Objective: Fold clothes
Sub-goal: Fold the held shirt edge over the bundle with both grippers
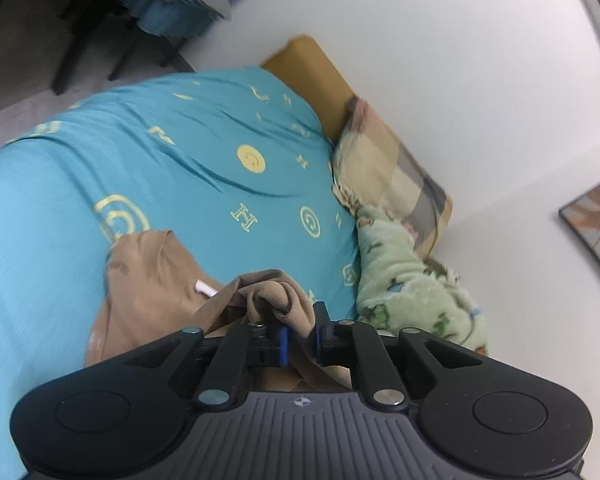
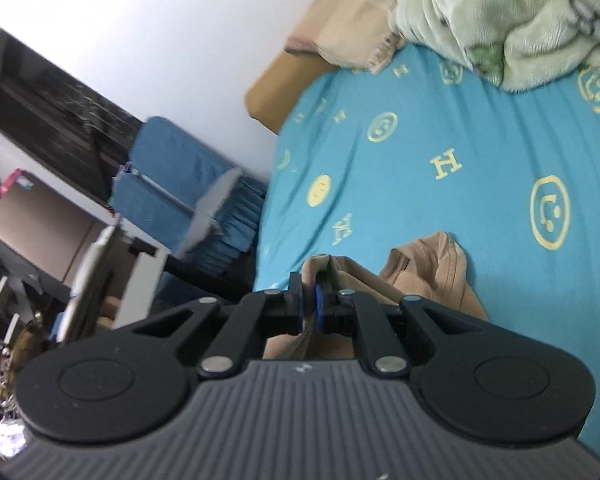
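bedding surrounds your work: a turquoise bed sheet (image 1: pixel 180 152) printed with yellow smiley faces and letters covers the mattress, and a pale green fleece blanket (image 1: pixel 412 292) with small animal prints lies bunched along its wall side, beside a checked beige and grey pillow (image 1: pixel 392 176) that leans on a mustard-yellow headboard (image 1: pixel 312 72). off the far edge of the bed you have a blue fabric chair (image 2: pixel 172 168) and a cluttered desk (image 2: pixel 28 240); nothing lies between your grippers and the cloth.

the tan stretchy garment (image 1: pixel 148 280) rests crumpled on the sheet close to you, one part spread flat with a small white tag (image 1: pixel 205 289) showing, the rest drawn up in soft folds toward both tools. its knit looks thin and smooth, slightly glossy.

your left gripper (image 1: pixel 300 332) has its blue-padded jaws pinched on a twisted bunch of that fabric. your right gripper (image 2: pixel 309 304) is clamped nearly closed on a thin edge of it.
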A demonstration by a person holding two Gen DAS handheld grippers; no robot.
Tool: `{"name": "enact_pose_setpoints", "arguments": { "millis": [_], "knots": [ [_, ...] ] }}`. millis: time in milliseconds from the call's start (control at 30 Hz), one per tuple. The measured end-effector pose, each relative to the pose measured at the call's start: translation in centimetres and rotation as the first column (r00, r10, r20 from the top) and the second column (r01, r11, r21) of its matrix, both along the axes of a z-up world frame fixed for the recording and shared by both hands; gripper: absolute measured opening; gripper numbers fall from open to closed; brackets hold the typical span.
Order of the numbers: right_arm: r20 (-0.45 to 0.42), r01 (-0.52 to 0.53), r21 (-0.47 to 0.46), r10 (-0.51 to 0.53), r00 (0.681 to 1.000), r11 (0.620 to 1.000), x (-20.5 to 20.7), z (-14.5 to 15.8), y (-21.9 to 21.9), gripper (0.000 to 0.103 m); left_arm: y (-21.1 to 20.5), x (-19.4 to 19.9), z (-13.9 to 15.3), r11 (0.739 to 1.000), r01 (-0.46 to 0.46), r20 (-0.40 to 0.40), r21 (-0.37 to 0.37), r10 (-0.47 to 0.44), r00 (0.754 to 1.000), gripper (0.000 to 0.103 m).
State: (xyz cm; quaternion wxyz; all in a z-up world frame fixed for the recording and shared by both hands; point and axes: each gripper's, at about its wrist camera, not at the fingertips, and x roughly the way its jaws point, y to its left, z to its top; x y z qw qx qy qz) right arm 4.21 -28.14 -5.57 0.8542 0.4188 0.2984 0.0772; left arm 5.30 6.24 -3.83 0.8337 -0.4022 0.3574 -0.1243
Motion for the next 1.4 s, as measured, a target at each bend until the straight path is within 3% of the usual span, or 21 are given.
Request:
{"name": "enact_pose_setpoints", "arguments": {
  "millis": [167, 300, 333, 367, 400, 433, 500, 633, 700, 733, 867, 900, 967, 1033, 1067, 1133, 1267, 1400],
  "knots": [
    [-0.04, -0.074, 0.013, 0.074, 0.996, 0.997, 3.6, -5.8, -0.9, 0.011, 0.7, 4.0, -4.5, 0.999, 0.05, 0.0, 0.015, -0.05, 0.999, 0.015],
    [-0.067, -0.099, 0.052, 0.102, 0.993, 0.994, 5.4, -7.1, -1.3, 0.013, 0.4, 5.8, -5.5, 0.992, 0.1, 0.032, 0.071, -0.103, 0.994, 0.015],
    [-0.065, -0.108, 0.059, 0.112, 0.992, 0.992, 5.7, -7.1, -1.4, 0.019, 0.3, 6.1, -5.7, 0.991, 0.107, 0.037, 0.083, -0.111, 0.993, 0.016],
    [-0.063, -0.118, 0.072, 0.123, 0.99, 0.99, 6.0, -7.2, -1.5, 0.04, 0.3, 6.4, -5.9, 0.99, 0.114, 0.034, 0.087, -0.118, 0.992, 0.019],
    [-0.056, -0.126, 0.095, 0.132, 0.99, 0.987, 6.1, -7.2, -1.5, 0.056, 0.4, 6.6, -6.1, 0.989, 0.124, 0.028, 0.08, -0.127, 0.992, 0.034],
    [-0.044, -0.13, 0.126, 0.136, 0.99, 0.984, 6.0, -7.2, -1.6, 0.087, 0.5, 6.6, -6.2, 0.989, 0.132, 0.025, 0.071, -0.134, 0.991, 0.054],
    [-0.022, -0.134, 0.156, 0.139, 0.99, 0.979, 5.6, -7.1, -1.6, 0.09, 0.6, 6.1, -5.9, 0.988, 0.126, 0.043, 0.085, -0.13, 0.991, 0.075],
    [0.026, -0.157, 0.045, 0.156, 0.987, 0.987, 4.7, -5.9, -1.3, 0.09, 0.4, 4.7, -4.8, 0.979, 0.116, 0.089, 0.17, -0.133, 0.987, 0.08],
    [0.032, -0.157, -0.033, 0.158, 0.987, 0.987, 4.6, -5.5, -1.0, 0.086, 0.1, 4.4, -5.1, 0.971, 0.104, 0.08, 0.214, -0.124, 0.989, 0.08],
    [0.024, -0.165, -0.076, 0.167, 0.986, 0.983, 4.7, -5.5, -0.7, 0.072, 0.0, 4.4, -5.4, 0.968, 0.098, 0.063, 0.231, -0.116, 0.991, 0.078],
    [-0.053, -0.194, -0.236, 0.187, 0.981, 0.952, 5.7, -7.0, 0.8, 0.058, -0.4, 5.1, -7.5, 0.954, 0.094, -0.027, 0.284, -0.09, 0.996, 0.069],
    [-0.081, -0.205, -0.258, 0.191, 0.978, 0.944, 5.9, -7.6, 1.1, 0.054, -0.5, 5.3, -8.1, 0.95, 0.098, -0.048, 0.297, -0.087, 0.995, 0.064],
    [-0.127, -0.229, -0.278, 0.2, 0.972, 0.933, 6.4, -8.7, 1.7, 0.031, -0.6, 5.6, -9.0, 0.944, 0.099, -0.069, 0.315, -0.082, 0.994, 0.049],
    [-0.143, -0.247, -0.295, 0.213, 0.966, 0.923, 6.5, -9.4, 2.1, 0.017, -0.7, 5.6, -9.4, 0.935, 0.091, -0.071, 0.342, -0.07, 0.995, 0.018],
    [-0.135, -0.242, -0.313, 0.209, 0.968, 0.918, 6.3, -9.4, 2.3, 0.008, -0.8, 5.5, -9.4, 0.931, 0.084, -0.062, 0.356, -0.066, 0.996, 0.014],
    [-0.104, -0.216, -0.337, 0.192, 0.976, 0.916, 5.7, -8.5, 2.3, 0.006, -0.8, 4.9, -8.6, 0.934, 0.065, -0.011, 0.352, -0.065, 0.998, 0.008],
    [-0.028, -0.15, -0.391, 0.151, 0.988, 0.908, 4.2, -6.3, 2.0, 0.005, -1.4, 3.3, -6.1, 0.939, 0.039, 0.136, 0.343, -0.091, 0.986, 0.008],
    [0.008, -0.107, -0.45, 0.123, 0.992, 0.887, 3.9, -6.0, 1.9, 0.006, -2.3, 3.6, -6.2, 0.923, 0.039, 0.133, 0.382, -0.097, 0.986, 0.008]
  ]
}}
